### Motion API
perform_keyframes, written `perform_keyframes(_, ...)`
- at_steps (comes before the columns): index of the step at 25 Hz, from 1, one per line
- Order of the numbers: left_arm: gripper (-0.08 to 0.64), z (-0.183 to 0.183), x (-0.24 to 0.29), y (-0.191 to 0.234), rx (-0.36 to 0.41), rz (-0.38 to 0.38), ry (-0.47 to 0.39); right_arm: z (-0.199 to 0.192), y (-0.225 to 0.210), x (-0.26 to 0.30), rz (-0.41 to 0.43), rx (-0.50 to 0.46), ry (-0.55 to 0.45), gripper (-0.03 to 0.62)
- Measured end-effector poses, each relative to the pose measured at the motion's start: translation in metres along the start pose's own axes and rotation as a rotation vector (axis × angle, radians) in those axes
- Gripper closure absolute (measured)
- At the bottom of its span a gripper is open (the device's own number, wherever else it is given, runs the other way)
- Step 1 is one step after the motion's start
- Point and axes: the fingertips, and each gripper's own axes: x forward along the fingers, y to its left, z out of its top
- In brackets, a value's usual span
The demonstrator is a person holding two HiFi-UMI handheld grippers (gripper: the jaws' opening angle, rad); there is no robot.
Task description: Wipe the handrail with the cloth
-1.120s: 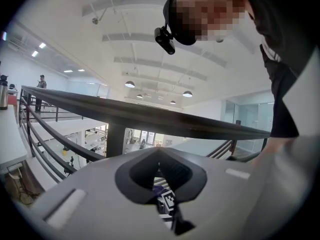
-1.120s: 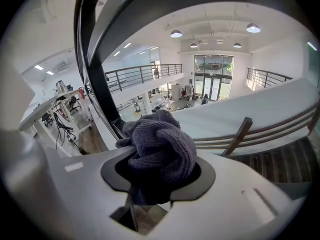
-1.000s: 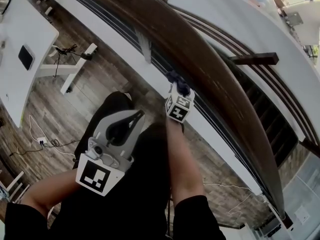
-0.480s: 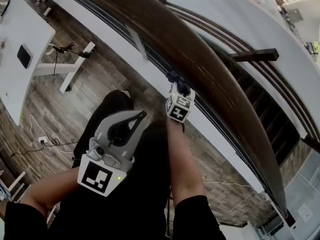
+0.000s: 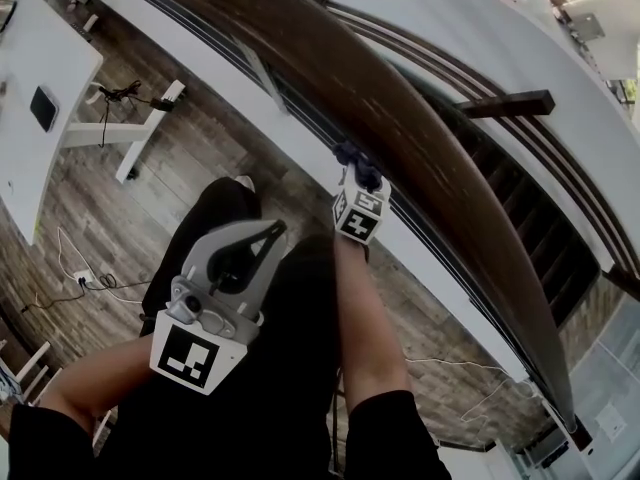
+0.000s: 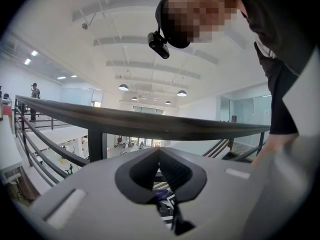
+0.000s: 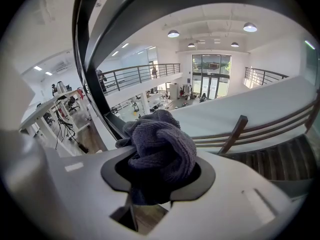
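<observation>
Right gripper [image 5: 357, 175] is up at the handrail [image 5: 420, 138], jaws clamped on a bunched dark cloth [image 7: 161, 146] that fills the hollow between them and bulges past the tips. From the head view the cloth sits just beside the rail's near edge, on the person's side; whether it touches the wood I cannot tell. Left gripper [image 5: 272, 232] hangs lower, in front of the person's dark trousers, well apart from the rail, its jaws closed tip to tip with nothing between them. The rail's top runs bare in a long diagonal sweep to both sides of the cloth. Beyond it the stairs [image 5: 545, 243] drop away; on the near side lies wood floor [image 5: 130, 218], with a white desk [image 5: 35, 158] far left.
</observation>
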Motion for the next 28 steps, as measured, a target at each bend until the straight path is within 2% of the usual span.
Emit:
perform_keyframes(4,0.560,-0.002,0.003,-0.007,-0.007,0.009,0.003,-0.003,-0.010,-0.005,-0.003,0.006,0.002,0.433)
perform_keyframes(9,0.560,-0.009,0.000,-0.013,-0.052,0.019,0.050,-0.010,-0.021,-0.011,-0.009,0.016,0.016,0.434)
perform_keyframes(22,0.560,-0.006,0.005,-0.037,-0.056,0.038,0.064,-0.019,-0.042,-0.023,0.016,-0.004,0.027,0.436)
perform_keyframes(28,0.560,-0.002,-0.005,-0.038,-0.048,0.082,0.077,-0.027,-0.057,-0.030,0.021,-0.016,0.046,0.434)
